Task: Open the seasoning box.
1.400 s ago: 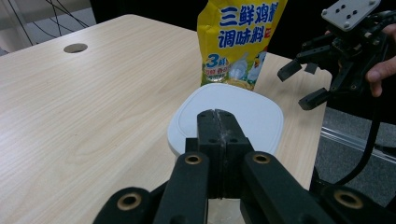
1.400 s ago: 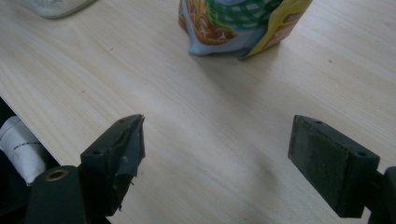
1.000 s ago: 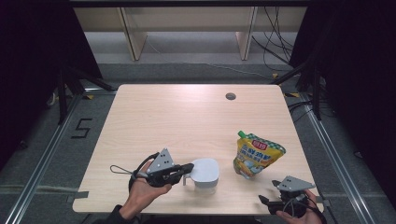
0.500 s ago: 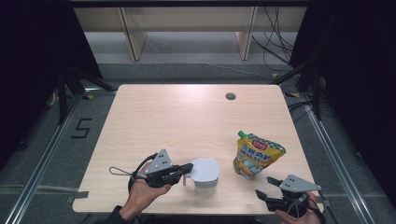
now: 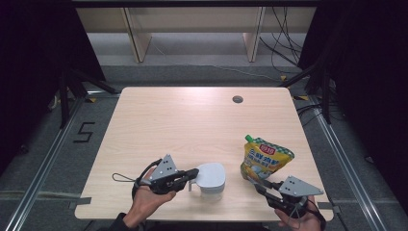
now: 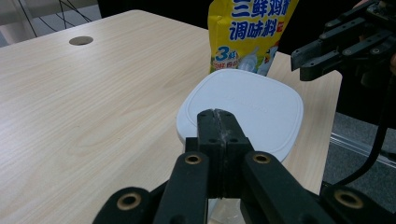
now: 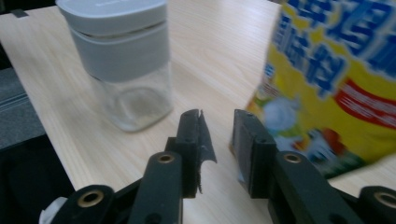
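Pale wood table (image 5: 183, 125), both things toward its near edge.

Far left: left gripper (image 5: 195, 173), jaws pressed flat together with no gap, tips right at the left side of the jar (image 5: 210, 179), just under the lid. Cannot tell whether anything thin is pinched there.

Next along: jar upright, near the front edge, roughly mid-table. Grey-white rounded-square lid (image 6: 243, 112) with a deep collar, clear glass body (image 7: 140, 98) below, seemingly empty. Likely rigid, fairly light when empty, smooth and slippery on the glass, breakable if tipped off the edge. Better held across the matte lid collar than on the bare glass; needs jaws spread wide to span it.

Right of the jar, set apart from it: yellow pouch (image 5: 265, 161) with blue lettering, standing and leaning a little, green spout cap (image 5: 248, 138) at the upper left corner. Probably soft, crinkly film with shifting contents; sure to sag and swing if lifted by one corner. Firmest hold likely at the stiff spout neck or the flat top seam; squeezing the belly apt to deform it.

Far right: right gripper (image 5: 257, 185), just in front of the pouch's lower edge, jaws just closing, now down to a narrow gap with nothing between them, pads not touching the pouch.
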`<state>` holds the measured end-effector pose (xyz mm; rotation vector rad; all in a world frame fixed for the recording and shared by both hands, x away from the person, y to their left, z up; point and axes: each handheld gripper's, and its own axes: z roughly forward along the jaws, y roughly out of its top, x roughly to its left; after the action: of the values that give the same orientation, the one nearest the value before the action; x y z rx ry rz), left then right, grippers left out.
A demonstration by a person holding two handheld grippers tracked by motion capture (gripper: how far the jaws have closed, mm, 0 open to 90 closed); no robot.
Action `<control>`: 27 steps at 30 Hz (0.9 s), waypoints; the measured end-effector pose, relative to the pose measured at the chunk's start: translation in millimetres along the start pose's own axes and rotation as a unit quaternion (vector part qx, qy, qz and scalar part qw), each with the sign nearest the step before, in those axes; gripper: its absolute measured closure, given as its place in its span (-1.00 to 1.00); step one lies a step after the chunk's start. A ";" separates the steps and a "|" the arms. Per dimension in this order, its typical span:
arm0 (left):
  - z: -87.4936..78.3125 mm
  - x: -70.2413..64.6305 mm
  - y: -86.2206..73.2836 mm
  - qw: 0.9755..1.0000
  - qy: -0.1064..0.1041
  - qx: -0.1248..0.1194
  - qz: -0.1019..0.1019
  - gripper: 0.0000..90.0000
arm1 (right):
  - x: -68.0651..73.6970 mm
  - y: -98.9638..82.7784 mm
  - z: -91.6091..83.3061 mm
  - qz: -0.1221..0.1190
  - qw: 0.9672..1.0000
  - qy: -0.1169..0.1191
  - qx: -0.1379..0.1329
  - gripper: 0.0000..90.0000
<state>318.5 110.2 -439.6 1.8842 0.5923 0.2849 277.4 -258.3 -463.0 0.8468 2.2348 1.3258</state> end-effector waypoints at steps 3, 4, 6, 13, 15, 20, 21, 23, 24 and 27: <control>-0.4 -0.8 -0.8 1.000 0.003 -0.001 -0.009 0.98 | 2.7 3.4 5.6 -0.007 1.000 0.011 0.000 0.70; -0.4 -0.8 -1.1 1.000 0.002 -0.002 -0.009 0.98 | 5.7 6.5 11.2 -0.010 1.000 0.020 0.000 0.73; -0.8 -0.9 -1.0 1.000 0.004 0.000 -0.007 0.98 | 8.1 8.1 13.2 -0.001 1.000 0.028 0.004 0.74; -1.9 -1.7 -2.4 1.000 0.007 0.000 -0.015 0.98 | 16.2 19.5 27.3 -0.027 0.999 0.043 -0.007 0.88; -2.1 -1.0 -2.2 1.000 0.007 -0.001 -0.005 0.98 | 18.4 21.9 31.2 -0.029 0.998 0.046 -0.011 0.92; -2.5 -0.1 -2.9 1.000 0.004 -0.002 -0.006 0.98 | 22.9 29.5 38.3 -0.037 0.998 0.055 -0.021 1.00; -2.5 -0.1 -2.9 1.000 0.004 -0.002 -0.006 0.98 | 22.9 29.5 38.3 -0.037 0.998 0.055 -0.021 1.00; -2.4 0.7 -2.9 1.000 0.005 -0.003 -0.005 0.98 | 24.4 32.0 40.7 -0.043 0.997 0.058 -0.015 1.00; -2.6 0.8 -3.5 1.000 0.005 -0.004 -0.007 0.98 | 24.4 31.8 41.5 -0.040 0.998 0.055 -0.016 1.00; -2.6 0.4 -3.3 1.000 0.006 -0.003 -0.006 0.98 | 24.4 32.4 42.3 -0.036 0.998 0.057 -0.016 1.00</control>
<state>316.7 113.5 -441.7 1.8727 0.6105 0.2898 295.0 -202.9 -455.0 0.6876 2.3005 1.4050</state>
